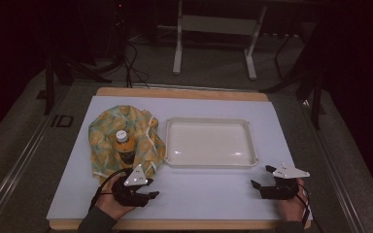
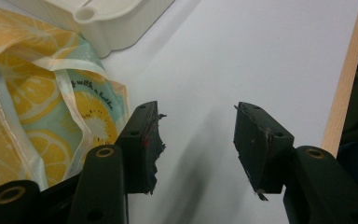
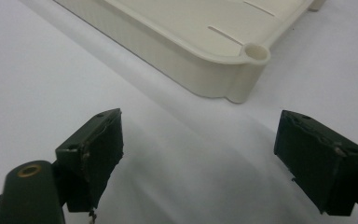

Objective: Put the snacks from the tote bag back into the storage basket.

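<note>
White sheet covers the wooden bench (image 1: pixel 194 204). At its 9 o'clock lies a yellow lemon-print plastic bag (image 1: pixel 108 138) with a white-capped bottle (image 1: pixel 124 145) on it, just beside the empty cream plastic tray (image 1: pixel 209 121). Left gripper (image 2: pixel 196 135) sits at the bag's 5 o'clock, jaws open, nothing between. Right gripper (image 3: pixel 199 154), at the tray's 4 o'clock, is open too.

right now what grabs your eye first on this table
The lemon-print bag at the table's left, with a capped bottle poking out of it. Beside it, in the middle, sits an empty white tray. Both grippers, left and right, rest open near the front edge.
</note>
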Motion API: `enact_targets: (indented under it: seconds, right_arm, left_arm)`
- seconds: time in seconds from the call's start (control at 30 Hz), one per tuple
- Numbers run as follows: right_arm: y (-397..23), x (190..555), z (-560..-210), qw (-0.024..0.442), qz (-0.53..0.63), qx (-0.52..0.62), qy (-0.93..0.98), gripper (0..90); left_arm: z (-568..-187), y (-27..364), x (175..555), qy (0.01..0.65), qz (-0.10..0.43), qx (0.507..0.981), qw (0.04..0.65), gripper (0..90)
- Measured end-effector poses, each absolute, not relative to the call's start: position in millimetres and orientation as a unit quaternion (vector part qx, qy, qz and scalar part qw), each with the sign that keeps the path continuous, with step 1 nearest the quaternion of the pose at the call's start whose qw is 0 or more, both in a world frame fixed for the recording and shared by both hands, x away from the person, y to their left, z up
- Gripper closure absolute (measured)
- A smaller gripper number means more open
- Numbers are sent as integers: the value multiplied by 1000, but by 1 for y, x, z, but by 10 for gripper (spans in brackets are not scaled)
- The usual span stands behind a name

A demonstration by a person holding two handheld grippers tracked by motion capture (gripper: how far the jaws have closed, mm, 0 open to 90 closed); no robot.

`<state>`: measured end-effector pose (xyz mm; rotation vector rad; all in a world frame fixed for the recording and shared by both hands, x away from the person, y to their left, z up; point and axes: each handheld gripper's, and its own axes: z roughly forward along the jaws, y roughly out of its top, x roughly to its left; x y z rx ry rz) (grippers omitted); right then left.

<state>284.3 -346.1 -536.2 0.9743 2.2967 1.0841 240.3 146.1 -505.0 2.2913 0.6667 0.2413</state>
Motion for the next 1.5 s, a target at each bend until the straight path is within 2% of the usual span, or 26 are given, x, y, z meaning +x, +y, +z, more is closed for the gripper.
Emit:
enact_targets:
  seconds: [1.5]
  right_arm:
    - [-346,284,-536,208,393,350,825,152]
  left_arm:
    - [-477,165,249,235,92,915,315,505]
